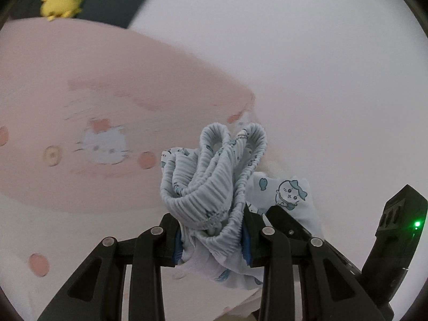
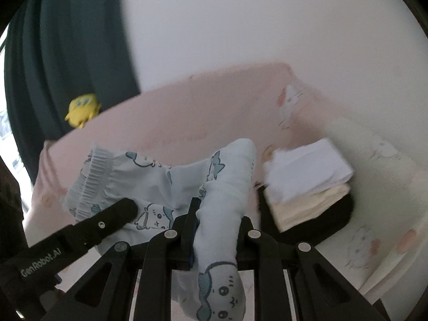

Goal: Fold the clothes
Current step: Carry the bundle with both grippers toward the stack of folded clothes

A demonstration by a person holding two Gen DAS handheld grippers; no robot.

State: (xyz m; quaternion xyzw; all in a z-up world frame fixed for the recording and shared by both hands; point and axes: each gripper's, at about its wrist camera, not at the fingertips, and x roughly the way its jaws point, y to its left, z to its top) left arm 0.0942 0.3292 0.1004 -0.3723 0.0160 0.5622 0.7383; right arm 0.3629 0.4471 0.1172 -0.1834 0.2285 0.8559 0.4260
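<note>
Bunching between both grippers, the pale blue garment is a small piece of clothing printed with cartoon creatures and little fish, with a ribbed elastic waistband. In the left wrist view the left gripper has its fingers closed on the gathered waistband, which rises in crumpled loops above them. In the right wrist view the right gripper pinches a narrower fold of the same cloth, which runs up between its fingers and hangs down below them toward the camera. The garment is held up off a pink bed sheet printed with a white cartoon cat and dots; whether any part touches the sheet is unclear.

Behind it, at the far edge of the bed, sits a yellow plush toy against a dark curtain. To the right lies a stack of folded clothes, white on top of cream, near the held garment but apart from it. A plain white wall fills the background. Both views are blurred, so fine detail on the sheet is lost.
</note>
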